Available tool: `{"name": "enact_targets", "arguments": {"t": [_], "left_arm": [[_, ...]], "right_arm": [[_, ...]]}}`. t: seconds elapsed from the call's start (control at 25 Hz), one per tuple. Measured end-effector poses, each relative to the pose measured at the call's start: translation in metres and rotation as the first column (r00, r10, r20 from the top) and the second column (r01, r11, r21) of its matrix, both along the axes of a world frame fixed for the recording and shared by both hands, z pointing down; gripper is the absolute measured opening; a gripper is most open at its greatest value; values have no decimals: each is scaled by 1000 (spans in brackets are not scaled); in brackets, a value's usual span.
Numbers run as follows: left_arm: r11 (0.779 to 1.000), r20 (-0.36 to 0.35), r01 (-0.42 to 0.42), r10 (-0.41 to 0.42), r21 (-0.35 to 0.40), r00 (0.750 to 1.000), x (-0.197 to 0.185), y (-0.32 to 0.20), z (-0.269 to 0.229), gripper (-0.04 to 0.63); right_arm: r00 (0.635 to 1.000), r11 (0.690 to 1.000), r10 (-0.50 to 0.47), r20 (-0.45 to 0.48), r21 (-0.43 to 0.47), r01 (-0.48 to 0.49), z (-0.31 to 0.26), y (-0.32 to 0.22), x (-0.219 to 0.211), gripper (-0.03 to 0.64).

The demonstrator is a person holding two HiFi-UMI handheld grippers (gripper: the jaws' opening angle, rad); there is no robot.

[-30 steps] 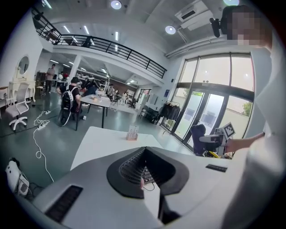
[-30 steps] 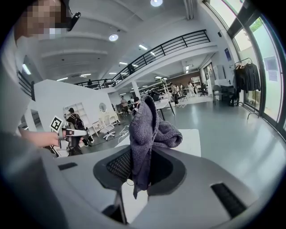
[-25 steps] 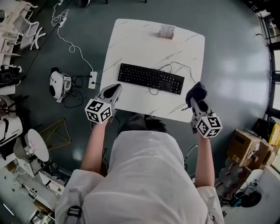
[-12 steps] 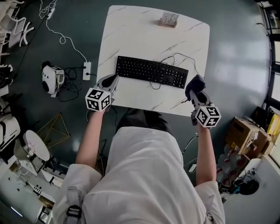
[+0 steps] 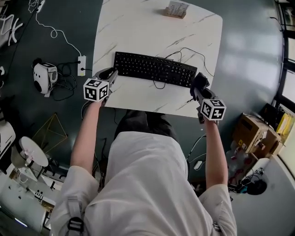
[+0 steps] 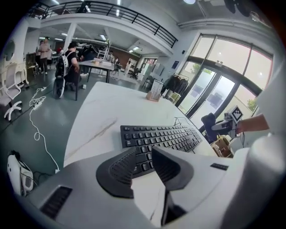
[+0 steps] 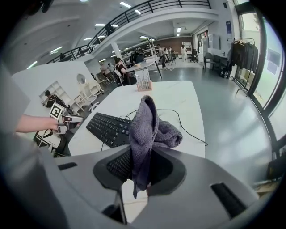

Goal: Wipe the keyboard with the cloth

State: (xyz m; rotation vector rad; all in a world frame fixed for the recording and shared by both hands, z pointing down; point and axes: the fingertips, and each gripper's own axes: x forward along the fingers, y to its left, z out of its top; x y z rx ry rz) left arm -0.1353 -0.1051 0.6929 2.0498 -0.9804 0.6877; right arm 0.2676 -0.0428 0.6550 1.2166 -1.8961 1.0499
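A black keyboard [image 5: 154, 69] lies across the middle of the white marble table [image 5: 138, 27]. At its left end hovers my left gripper [image 5: 110, 73]. Its jaws are opening with a small gap and nothing between them. In the left gripper view the keyboard [image 6: 161, 136] shows just past that gripper [image 6: 144, 154]. My right gripper [image 5: 199, 85] is off the keyboard's right end, shut on a dark grey-purple cloth [image 5: 201, 81]. In the right gripper view the cloth [image 7: 149, 127] stands up bunched out of that gripper [image 7: 139, 165], with the keyboard [image 7: 109, 127] behind it to the left.
The keyboard's cable [image 5: 184, 53] loops over the table behind it. A small card holder [image 5: 175, 9] stands at the far edge. A power strip [image 5: 82, 65] and a white device [image 5: 42, 76] lie on the floor at left. Cardboard boxes [image 5: 256, 133] stand at right.
Both grippers have come down and forward toward the two ends of the keyboard. The cloth stays in the right gripper.
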Motion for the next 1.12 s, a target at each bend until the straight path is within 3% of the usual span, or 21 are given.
{"name": "enact_targets", "arguments": {"t": [0.24, 0.52, 0.84, 1.12], "left_arm": [[993, 21, -80, 82, -83, 996, 3, 2, 31, 245], [991, 23, -72, 75, -109, 997, 7, -3, 43, 247], [992, 23, -39, 42, -123, 999, 8, -6, 51, 245], [993, -3, 0, 0, -120, 1000, 9, -7, 51, 245]], "right_arm": [[997, 993, 2, -81, -118, -12, 35, 0, 7, 97], [975, 968, 71, -211, -223, -118, 63, -5, 18, 97], [940, 968, 67, -334, -206, -142, 68, -11, -11, 97], [967, 982, -7, -253, -184, -41, 68, -19, -83, 97]]}}
